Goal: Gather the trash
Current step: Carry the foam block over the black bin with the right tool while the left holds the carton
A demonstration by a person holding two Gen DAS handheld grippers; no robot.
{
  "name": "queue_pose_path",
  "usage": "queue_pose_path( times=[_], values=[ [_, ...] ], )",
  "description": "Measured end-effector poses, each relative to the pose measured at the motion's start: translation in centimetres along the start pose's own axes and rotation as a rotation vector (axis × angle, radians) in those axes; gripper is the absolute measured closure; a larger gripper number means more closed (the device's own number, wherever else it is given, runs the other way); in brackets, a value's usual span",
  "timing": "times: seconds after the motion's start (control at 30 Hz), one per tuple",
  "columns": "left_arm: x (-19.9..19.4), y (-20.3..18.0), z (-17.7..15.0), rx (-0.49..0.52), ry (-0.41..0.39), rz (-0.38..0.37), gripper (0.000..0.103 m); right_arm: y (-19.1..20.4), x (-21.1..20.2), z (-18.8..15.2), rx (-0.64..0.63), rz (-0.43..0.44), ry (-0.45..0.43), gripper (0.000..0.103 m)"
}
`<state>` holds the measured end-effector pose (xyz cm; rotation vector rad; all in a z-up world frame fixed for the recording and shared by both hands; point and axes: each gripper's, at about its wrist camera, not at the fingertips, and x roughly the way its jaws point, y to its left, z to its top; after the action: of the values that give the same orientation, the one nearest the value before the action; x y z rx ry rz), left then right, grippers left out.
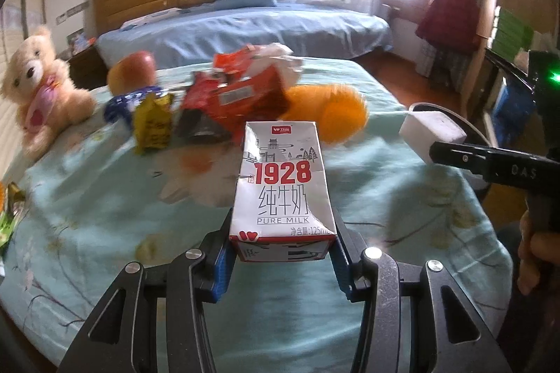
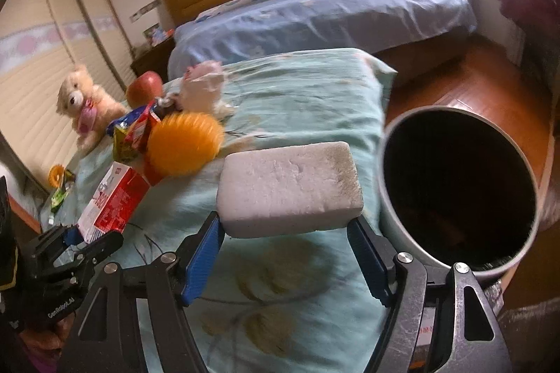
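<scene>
My left gripper (image 1: pixel 283 254) is shut on a white and red "1928" milk carton (image 1: pixel 281 184), held above the teal bedspread; the carton also shows in the right wrist view (image 2: pixel 112 201). My right gripper (image 2: pixel 287 233) is shut on a white sponge block (image 2: pixel 290 187), also seen in the left wrist view (image 1: pixel 432 131), and holds it just left of a round grey trash bin (image 2: pixel 458 194) with a dark inside. Red snack wrappers (image 1: pixel 241 93), a yellow wrapper (image 1: pixel 154 124) and a blue wrapper (image 1: pixel 129 100) lie further back on the bed.
A teddy bear (image 1: pixel 42 86), an apple (image 1: pixel 131 72) and an orange fuzzy ball (image 1: pixel 329 110) lie on the teal bed (image 1: pixel 105 215). A white plush toy (image 2: pixel 203 89) sits behind the ball. Green wrappers (image 1: pixel 7 219) lie at the left edge. A blue bed (image 1: pixel 245 30) stands behind.
</scene>
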<state>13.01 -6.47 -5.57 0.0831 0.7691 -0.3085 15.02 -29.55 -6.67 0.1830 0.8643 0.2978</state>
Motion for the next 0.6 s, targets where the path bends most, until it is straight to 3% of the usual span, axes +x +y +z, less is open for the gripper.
queue_pose_path(
  times=[0.6],
  values=[
    [2.4, -6.9, 3.2, 0.150, -0.015, -0.127, 0.057, -7.0, -3.7, -0.8, 0.113, -0.106, -0.058, 0.030]
  ],
)
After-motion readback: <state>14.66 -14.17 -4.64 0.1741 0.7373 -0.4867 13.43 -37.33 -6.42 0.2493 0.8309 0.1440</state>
